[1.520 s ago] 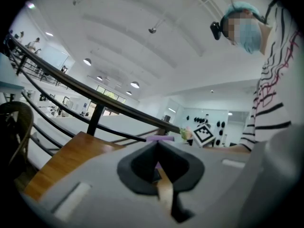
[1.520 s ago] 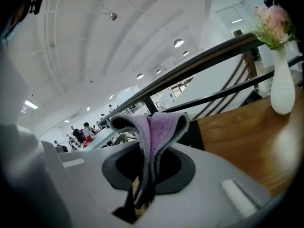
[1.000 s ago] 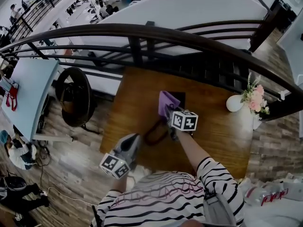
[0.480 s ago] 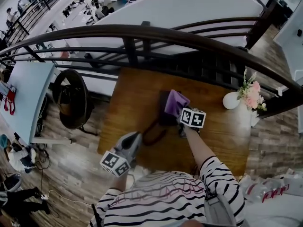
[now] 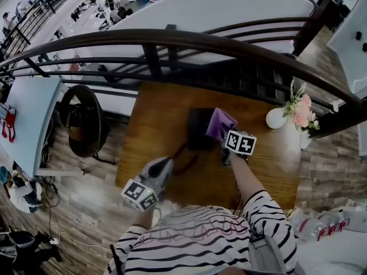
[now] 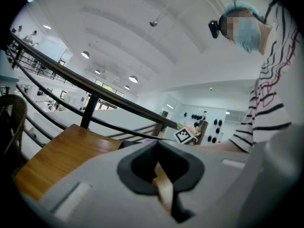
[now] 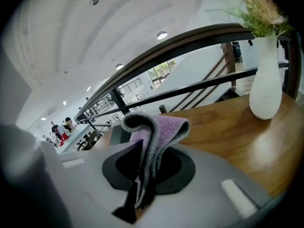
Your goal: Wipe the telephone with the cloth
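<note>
The dark telephone [image 5: 199,128] lies on the wooden table [image 5: 155,125], and its cord [image 5: 182,158] curls toward the front. My right gripper [image 5: 225,135] is shut on a purple cloth [image 5: 220,123] and holds it at the telephone's right edge. In the right gripper view the cloth [image 7: 154,127] stands folded out of the pinched jaws of the right gripper [image 7: 142,175], with the telephone [image 7: 119,134] just behind. My left gripper [image 5: 166,164] hovers shut near the table's front left, beside the cord, holding nothing. The left gripper [image 6: 161,175] looks across the table.
A white vase [image 5: 276,121] with pink flowers [image 5: 299,109] stands at the table's right side, also large in the right gripper view as the vase [image 7: 265,80]. A dark curved railing [image 5: 172,39] runs behind the table. A round wicker chair [image 5: 83,119] stands left of it.
The right gripper has slid the cloth rightward across the telephone, from its left part to its right edge. The left gripper has stayed near the front left.
</note>
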`<action>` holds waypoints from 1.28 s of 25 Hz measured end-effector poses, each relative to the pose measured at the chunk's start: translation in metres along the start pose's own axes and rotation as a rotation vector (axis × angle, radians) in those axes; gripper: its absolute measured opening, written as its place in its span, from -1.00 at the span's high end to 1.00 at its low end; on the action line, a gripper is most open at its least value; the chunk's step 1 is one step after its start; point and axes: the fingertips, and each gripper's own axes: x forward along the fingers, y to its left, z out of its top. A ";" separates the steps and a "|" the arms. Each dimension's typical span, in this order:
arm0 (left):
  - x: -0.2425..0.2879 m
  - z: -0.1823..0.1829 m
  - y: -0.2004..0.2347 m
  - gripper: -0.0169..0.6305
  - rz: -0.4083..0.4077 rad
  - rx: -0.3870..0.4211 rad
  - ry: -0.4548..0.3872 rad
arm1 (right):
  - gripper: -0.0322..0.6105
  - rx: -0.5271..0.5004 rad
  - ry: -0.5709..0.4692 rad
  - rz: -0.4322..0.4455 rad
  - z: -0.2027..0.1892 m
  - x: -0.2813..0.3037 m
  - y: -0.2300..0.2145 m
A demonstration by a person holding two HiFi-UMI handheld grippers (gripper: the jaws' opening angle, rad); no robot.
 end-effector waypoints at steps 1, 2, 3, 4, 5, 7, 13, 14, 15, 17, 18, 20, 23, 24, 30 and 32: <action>0.000 0.000 0.000 0.94 -0.001 0.000 -0.002 | 0.78 -0.001 -0.003 0.023 0.000 -0.002 0.007; -0.001 0.000 -0.001 0.94 0.000 -0.001 -0.004 | 0.78 -0.001 -0.007 0.052 -0.002 -0.004 0.015; -0.002 0.000 -0.001 0.94 0.001 -0.002 -0.005 | 0.78 0.001 -0.009 0.081 -0.004 -0.005 0.023; -0.003 -0.001 -0.001 0.94 0.003 -0.003 -0.006 | 0.78 0.002 -0.010 0.105 -0.006 -0.006 0.031; -0.004 -0.002 0.000 0.94 0.007 -0.004 -0.008 | 0.78 0.003 -0.012 0.125 -0.008 -0.007 0.039; -0.008 -0.003 0.000 0.94 0.016 -0.004 -0.011 | 0.78 0.004 -0.012 0.166 -0.013 -0.010 0.057; -0.024 -0.001 0.001 0.94 0.052 -0.009 -0.017 | 0.78 0.001 0.045 0.293 -0.040 -0.001 0.114; -0.027 -0.002 0.002 0.94 0.060 -0.013 -0.018 | 0.78 -0.006 0.060 0.307 -0.047 0.003 0.121; -0.030 -0.002 0.002 0.94 0.069 -0.018 -0.019 | 0.78 -0.013 0.076 0.316 -0.053 0.007 0.127; -0.034 -0.003 0.002 0.94 0.083 -0.025 -0.018 | 0.78 -0.025 0.106 0.320 -0.064 0.016 0.133; -0.036 -0.003 0.002 0.94 0.088 -0.026 -0.017 | 0.78 -0.029 0.118 0.314 -0.068 0.020 0.134; -0.037 -0.004 0.002 0.94 0.093 -0.025 -0.016 | 0.78 -0.033 0.130 0.290 -0.071 0.026 0.128; -0.036 -0.005 0.002 0.94 0.090 -0.021 -0.015 | 0.78 -0.031 0.135 0.252 -0.071 0.030 0.108; -0.034 -0.005 0.001 0.94 0.087 -0.022 -0.014 | 0.78 -0.033 0.135 0.234 -0.071 0.030 0.098; -0.018 -0.010 -0.007 0.94 0.044 -0.026 -0.003 | 0.78 -0.027 0.109 0.116 -0.056 0.012 0.044; -0.013 -0.010 -0.010 0.94 0.026 -0.024 0.000 | 0.78 -0.020 0.099 0.083 -0.054 0.005 0.027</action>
